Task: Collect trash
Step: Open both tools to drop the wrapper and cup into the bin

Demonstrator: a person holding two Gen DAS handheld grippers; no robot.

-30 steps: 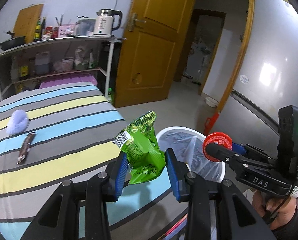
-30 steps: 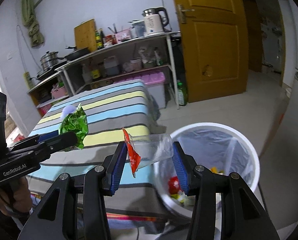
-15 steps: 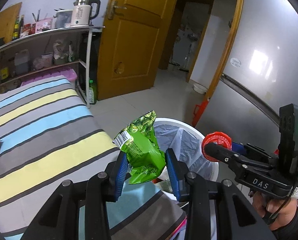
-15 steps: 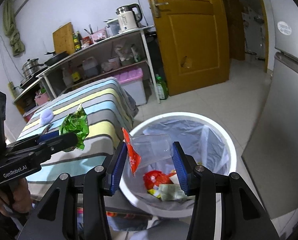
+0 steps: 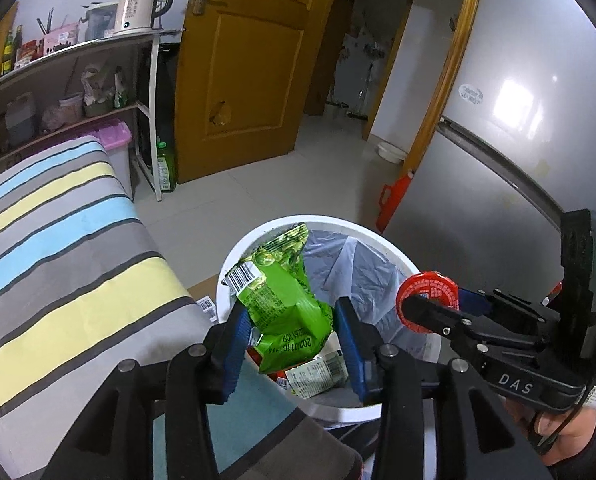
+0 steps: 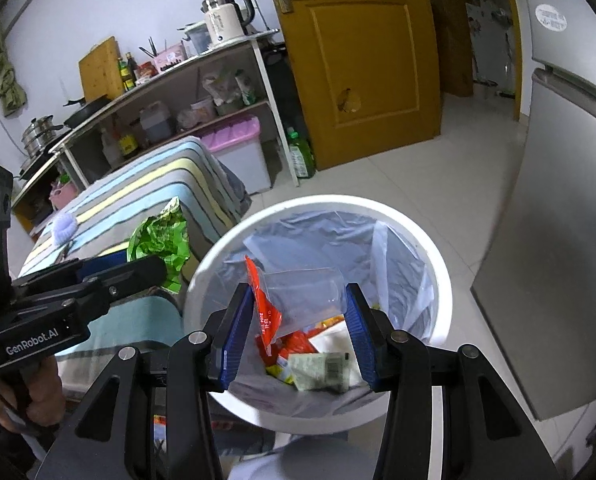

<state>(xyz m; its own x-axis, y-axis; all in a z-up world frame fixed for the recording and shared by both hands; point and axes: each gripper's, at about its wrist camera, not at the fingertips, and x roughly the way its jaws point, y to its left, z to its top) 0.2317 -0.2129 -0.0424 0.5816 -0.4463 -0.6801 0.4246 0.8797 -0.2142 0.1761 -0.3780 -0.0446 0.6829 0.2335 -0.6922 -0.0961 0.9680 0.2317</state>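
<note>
My left gripper [image 5: 292, 334] is shut on a crumpled green snack bag [image 5: 284, 294] and holds it over the near rim of the white trash bin [image 5: 377, 236]. My right gripper [image 6: 299, 320] is shut on a clear plastic cup with a red lid [image 6: 298, 300] and holds it above the bin's [image 6: 437, 256] opening. The bin has a grey liner and holds wrappers [image 6: 317, 364]. In the left wrist view the right gripper [image 5: 429, 304] shows at the right with the red lid [image 5: 425, 290]. In the right wrist view the left gripper [image 6: 150, 266] shows at the left with the green bag [image 6: 160, 240].
A striped table [image 5: 58, 248] stands left of the bin, with a purple object [image 6: 64, 226] on it. Behind are a shelf with a kettle [image 5: 142, 0], a wooden door [image 5: 258, 60], a pink-lidded box [image 6: 238, 152] and a green bottle [image 6: 301, 156]. A fridge [image 5: 517, 160] stands right.
Both grippers have moved right, off the table and over the bin, still holding the green bag and the cup. The bin now fills the middle of both views.
</note>
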